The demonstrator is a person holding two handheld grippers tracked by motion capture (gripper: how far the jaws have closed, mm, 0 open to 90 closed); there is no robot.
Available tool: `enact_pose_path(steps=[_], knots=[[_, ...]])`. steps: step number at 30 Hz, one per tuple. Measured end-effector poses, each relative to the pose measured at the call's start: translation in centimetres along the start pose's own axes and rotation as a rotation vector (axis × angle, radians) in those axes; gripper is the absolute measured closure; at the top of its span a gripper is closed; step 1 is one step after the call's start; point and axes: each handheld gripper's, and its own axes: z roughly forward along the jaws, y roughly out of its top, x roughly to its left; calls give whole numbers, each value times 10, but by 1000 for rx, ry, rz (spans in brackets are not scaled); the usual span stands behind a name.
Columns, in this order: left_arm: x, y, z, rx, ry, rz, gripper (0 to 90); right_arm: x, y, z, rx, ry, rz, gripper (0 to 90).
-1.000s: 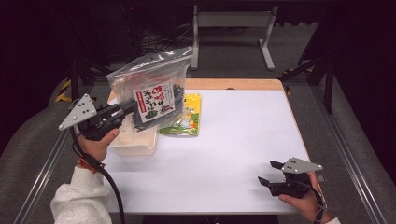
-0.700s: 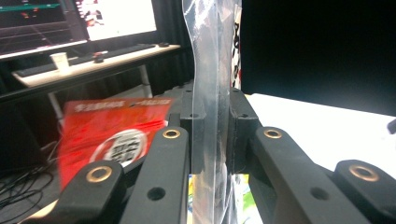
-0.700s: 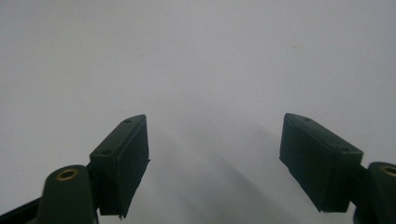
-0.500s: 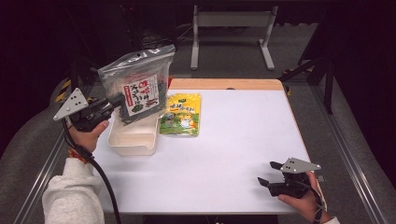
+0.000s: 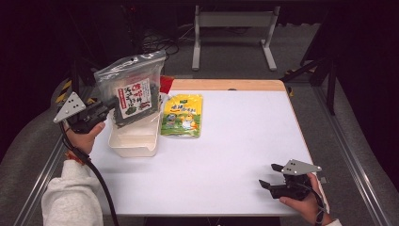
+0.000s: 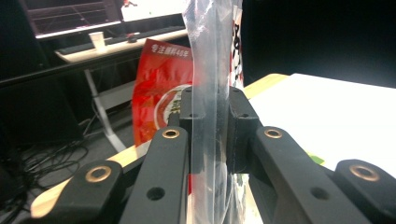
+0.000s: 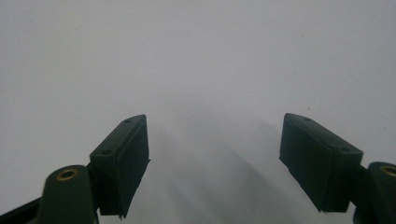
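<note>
The clear seaweed bag [image 5: 133, 89] hangs in the air above the table's far left corner, standing roughly upright over the white plastic tub [image 5: 134, 141] that sits near the left edge. The left gripper [image 5: 107, 106] holds it from the side: in the left gripper view the two black pads are pressed together on the bag's clear film [image 6: 214, 93], so the jaws are clamped on the bag. A red packet [image 6: 159, 93] stands just behind it at the far edge, and a yellow snack pouch [image 5: 182, 114] lies flat on the table [image 5: 226, 155] just beside the tub, toward the middle. The right gripper [image 5: 270, 176] rests near the near right corner, well apart from all this, its jaws spread wide with nothing between them. The step in hand looks like carrying the bag to the tub. The next move probably calls for lowering the bag until its bottom edge sits inside the tub's walls before the jaws let go.
</note>
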Motion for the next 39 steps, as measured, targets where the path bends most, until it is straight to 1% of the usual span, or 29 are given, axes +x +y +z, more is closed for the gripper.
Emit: enact_pose_path(steps=[2,4,6,7,10,13,16,18,20,21,22,23,24,25,26,28,31,32,33,35,37,39], knots=[[1,1,-1,-6,10,2,804,0,0,1,3,3,0,239],[1,2,-4,-20,13,-7,804,0,0,1,6,6,-1,239],[2,3,-7,-21,23,-2,804,1,-1,2,11,5,-2,238],[3,3,-8,-26,16,-7,803,1,-1,2,13,4,-2,237],[3,2,-9,-4,21,15,802,1,-1,1,13,6,-2,236],[0,2,-9,4,24,33,801,0,-1,2,13,7,-1,237],[-1,0,-6,24,-12,34,802,1,-1,2,17,16,-4,236],[-2,-1,-5,42,-11,42,802,1,-1,3,21,17,-5,236],[-3,-2,-5,36,-4,39,802,1,-1,3,23,17,-5,236],[-1,-3,-8,12,7,13,802,1,-1,3,24,18,-5,236],[0,-2,-10,-3,-3,1,803,1,-1,3,22,20,-2,236],[1,-2,-11,-3,7,1,802,1,-1,3,21,20,-1,236],[1,-2,-11,-3,7,1,802,1,-1,3,21,20,-1,236],[0,-1,-12,5,25,9,802,1,-1,3,22,18,-1,236],[0,-2,-13,3,19,7,802,1,-1,3,22,18,-1,236],[-1,-2,-12,16,20,15,802,1,-1,4,24,21,-2,236],[-6,-4,-5,50,21,42,802,2,-1,4,29,24,-6,235],[-8,-5,-3,41,16,35,802,2,-1,4,30,25,-8,235],[-8,-6,-2,37,20,33,802,3,-1,5,30,26,-8,234],[-7,-7,-2,37,20,28,802,2,-1,4,30,27,-7,235],[-7,-10,-1,61,20,33,801,2,-1,5,31,29,-6,235],[-9,-13,1,68,11,34,801,1,-2,5,30,32,-4,235]])
